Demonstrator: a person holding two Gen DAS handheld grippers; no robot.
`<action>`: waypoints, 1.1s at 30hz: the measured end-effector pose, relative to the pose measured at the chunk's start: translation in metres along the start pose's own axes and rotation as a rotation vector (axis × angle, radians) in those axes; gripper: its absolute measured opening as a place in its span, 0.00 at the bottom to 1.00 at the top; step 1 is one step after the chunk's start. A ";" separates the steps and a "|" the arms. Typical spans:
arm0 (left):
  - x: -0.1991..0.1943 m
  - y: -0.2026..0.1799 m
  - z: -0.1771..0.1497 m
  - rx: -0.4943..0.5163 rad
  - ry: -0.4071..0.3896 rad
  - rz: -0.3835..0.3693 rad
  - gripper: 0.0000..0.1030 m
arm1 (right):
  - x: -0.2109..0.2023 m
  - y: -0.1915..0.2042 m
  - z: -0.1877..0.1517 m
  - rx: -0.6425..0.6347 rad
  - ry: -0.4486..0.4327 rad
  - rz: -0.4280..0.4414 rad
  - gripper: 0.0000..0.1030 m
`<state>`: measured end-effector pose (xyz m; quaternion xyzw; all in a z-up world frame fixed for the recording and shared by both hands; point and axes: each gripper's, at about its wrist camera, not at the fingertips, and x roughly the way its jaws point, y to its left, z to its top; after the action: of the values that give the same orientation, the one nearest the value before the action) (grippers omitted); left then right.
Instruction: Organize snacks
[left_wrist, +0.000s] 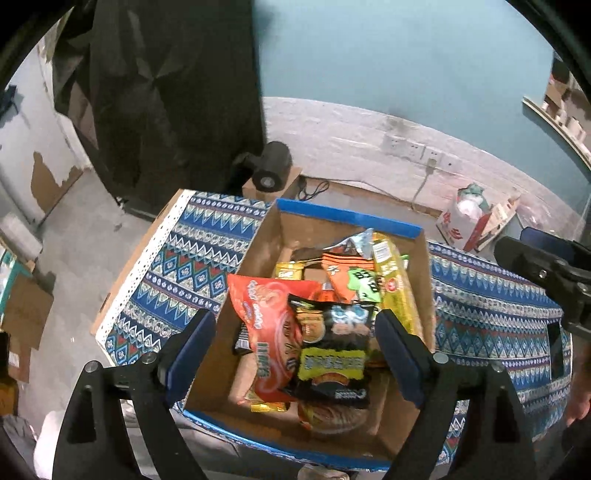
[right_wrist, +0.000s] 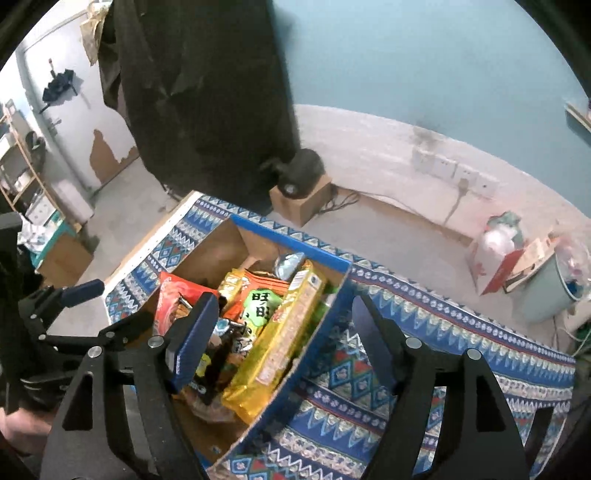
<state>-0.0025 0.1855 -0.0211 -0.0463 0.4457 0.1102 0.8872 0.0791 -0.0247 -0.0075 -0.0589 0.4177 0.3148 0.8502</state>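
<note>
I am holding my left gripper (left_wrist: 295, 332) above the cardboard box (left_wrist: 258, 251), its fingers standing wide apart with nothing pressed between them. The snacks are sitting piled inside the box: a red bag (left_wrist: 266, 321) toward the left, a black packet (left_wrist: 332, 347) lying on top of it, an orange packet (left_wrist: 340, 273) behind, and a long yellow packet (left_wrist: 395, 284) leaning along the right wall. The box is resting on a table covered with a patterned blue cloth (left_wrist: 192, 258).

I am keeping my right gripper (right_wrist: 280, 339) over the box's right wall (right_wrist: 325, 317), one finger over the snacks and the other over the cloth (right_wrist: 424, 314). Its fingers are spread apart too, gripping nothing; the yellow packet (right_wrist: 288, 332) is lying below and between them, inside the box. The left gripper (right_wrist: 74, 306) is showing at the left edge of this view.
</note>
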 end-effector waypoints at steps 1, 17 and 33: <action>-0.003 -0.003 -0.001 0.011 -0.006 -0.004 0.87 | -0.003 -0.001 -0.002 0.006 -0.005 -0.002 0.72; -0.027 -0.030 -0.004 0.070 -0.042 0.016 0.94 | -0.044 -0.017 -0.031 -0.007 -0.067 -0.056 0.72; -0.026 -0.048 -0.006 0.099 -0.030 -0.006 0.96 | -0.046 -0.036 -0.040 0.018 -0.055 -0.055 0.72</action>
<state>-0.0109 0.1332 -0.0043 -0.0021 0.4370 0.0859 0.8954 0.0528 -0.0903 -0.0051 -0.0541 0.3954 0.2891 0.8701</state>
